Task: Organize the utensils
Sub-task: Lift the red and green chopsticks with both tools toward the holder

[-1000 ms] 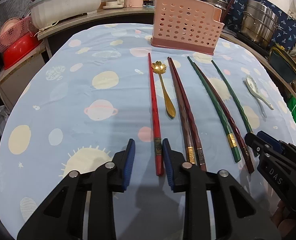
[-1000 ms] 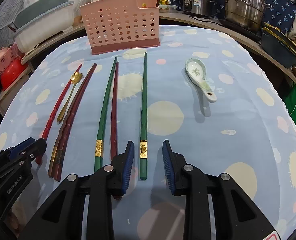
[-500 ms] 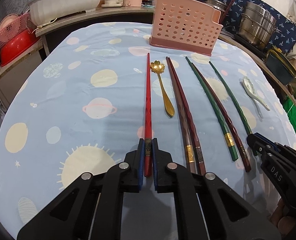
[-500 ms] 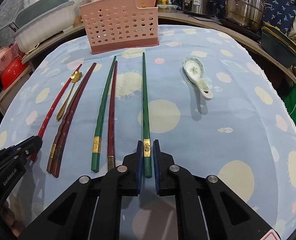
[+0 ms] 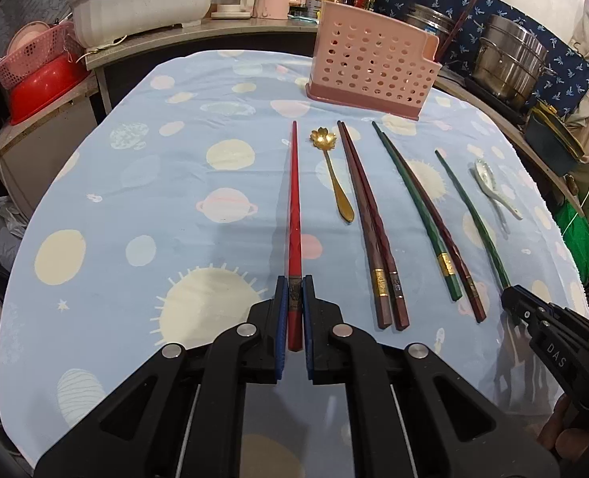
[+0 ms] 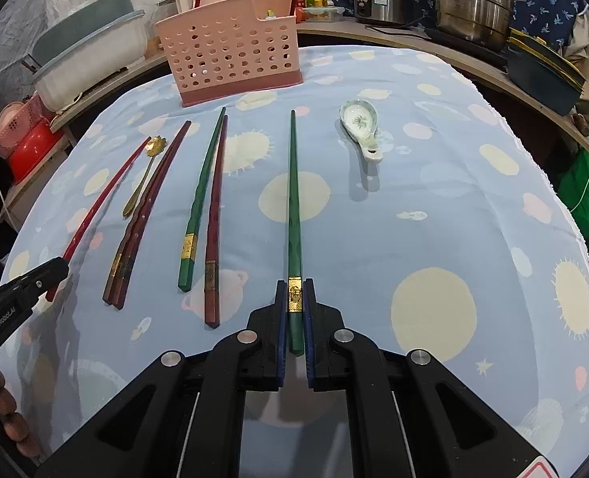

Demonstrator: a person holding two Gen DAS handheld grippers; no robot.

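My left gripper (image 5: 293, 292) is shut on the thick end of a red chopstick (image 5: 293, 207), which points toward the pink perforated utensil holder (image 5: 372, 65). My right gripper (image 6: 295, 294) is shut on the thick end of a green chopstick (image 6: 293, 195). Both sticks look lifted off the cloth. Lying on the cloth are a gold flower spoon (image 5: 332, 175), a dark red pair (image 5: 368, 219), a green and maroon pair (image 5: 426, 215) and a white ceramic spoon (image 6: 360, 127). The holder also shows in the right wrist view (image 6: 228, 51).
The table has a blue planet-print cloth (image 5: 135, 199). Behind it a shelf holds a white tub (image 5: 143, 0), a red bowl (image 5: 43, 87) and steel pots (image 6: 470, 0). Each gripper shows at the edge of the other's view.
Both grippers moved forward and shut, the left on the red chopstick and the right on the green one. Both sticks now sit straight between the jaws and seem raised.
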